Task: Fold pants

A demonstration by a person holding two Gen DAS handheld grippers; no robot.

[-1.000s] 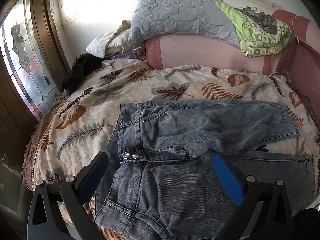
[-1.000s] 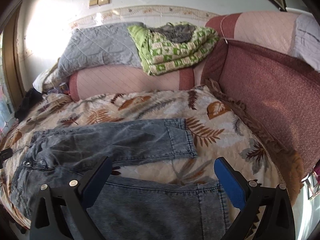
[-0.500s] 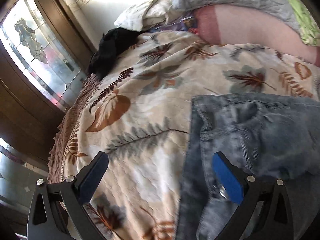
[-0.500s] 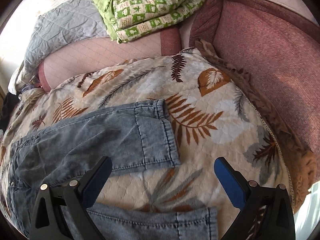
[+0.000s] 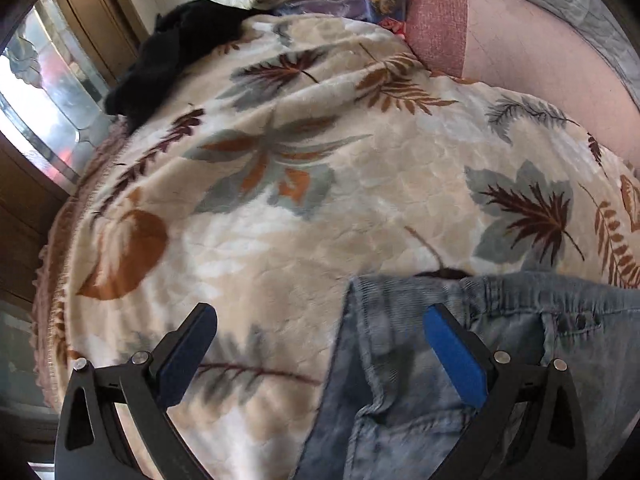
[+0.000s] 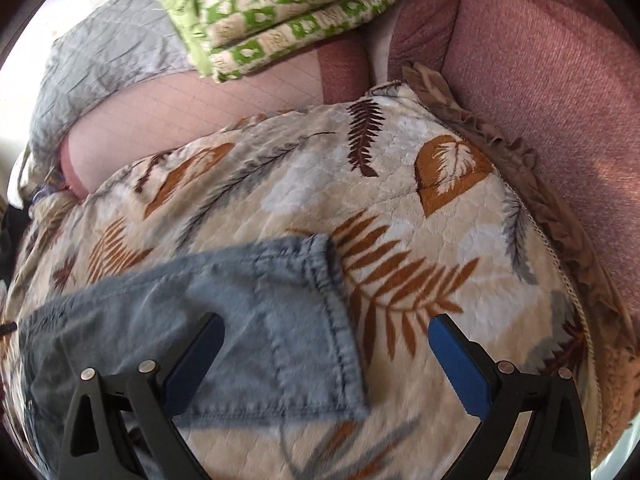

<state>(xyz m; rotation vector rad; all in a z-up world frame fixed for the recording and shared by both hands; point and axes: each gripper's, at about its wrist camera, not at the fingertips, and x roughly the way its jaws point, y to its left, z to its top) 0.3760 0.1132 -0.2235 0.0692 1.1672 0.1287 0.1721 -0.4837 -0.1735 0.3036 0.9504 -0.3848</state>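
Pants of faded blue denim lie spread on a bed under a cream blanket printed with brown and grey leaves. Seen from the left wrist, the left claw has its blue pads wide apart and holds nothing; the waistband corner sits between them, with the right pad over the denim and the left pad over bare blanket. Seen from the right wrist, the right claw is likewise spread and empty, straddling the hem of one pant leg, which lies flat on the blanket. A black garment lies at the bed's far left edge. A green patterned quilt rests on pillows beyond.
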